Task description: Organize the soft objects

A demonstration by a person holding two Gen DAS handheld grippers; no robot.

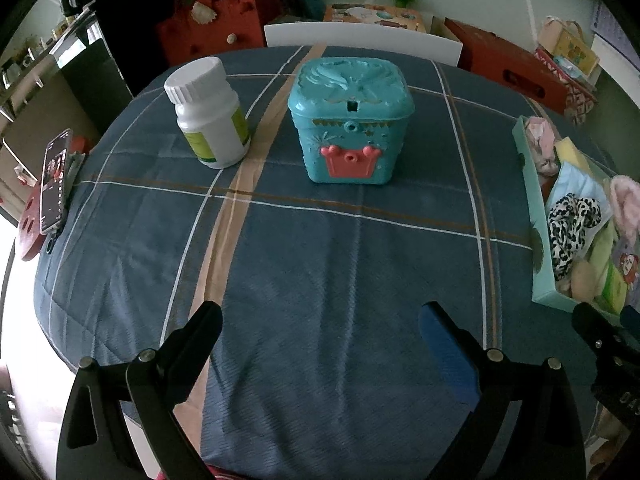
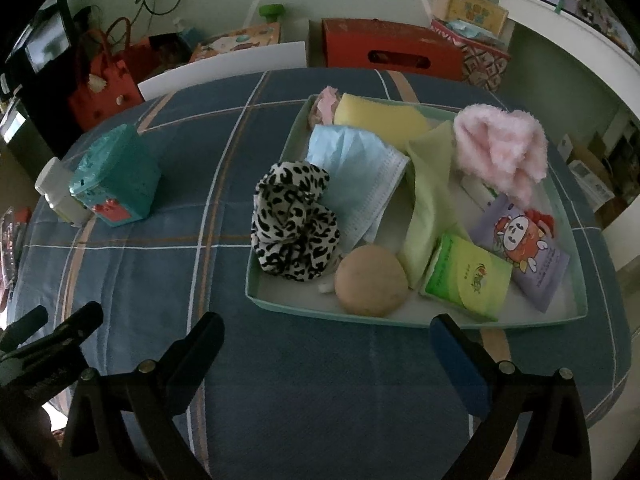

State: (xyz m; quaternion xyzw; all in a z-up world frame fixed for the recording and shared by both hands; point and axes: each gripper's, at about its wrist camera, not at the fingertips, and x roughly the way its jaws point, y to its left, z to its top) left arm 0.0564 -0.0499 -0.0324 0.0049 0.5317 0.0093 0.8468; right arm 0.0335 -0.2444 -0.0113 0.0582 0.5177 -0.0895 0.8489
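Observation:
A pale green tray (image 2: 256, 292) on the checked blue cloth holds several soft things: a leopard-print scrunchie (image 2: 294, 226), a blue face mask (image 2: 356, 172), a yellow sponge (image 2: 380, 118), a fluffy pink piece (image 2: 502, 148), a tan round puff (image 2: 370, 286), a green tissue pack (image 2: 466, 278) and a lilac packet (image 2: 524, 248). My right gripper (image 2: 326, 334) stands open just in front of the tray, holding nothing. My left gripper (image 1: 320, 320) is open over bare cloth, short of a teal toy box (image 1: 348, 120). The tray (image 1: 532, 216) sits at the left wrist view's right edge.
A white pill bottle (image 1: 208, 114) stands left of the teal box. A phone (image 1: 54, 184) lies at the table's left edge. Behind the table are a white chair back (image 1: 360, 40), red bags and boxes (image 2: 392, 50). The table (image 1: 320, 264) has open cloth between box and grippers.

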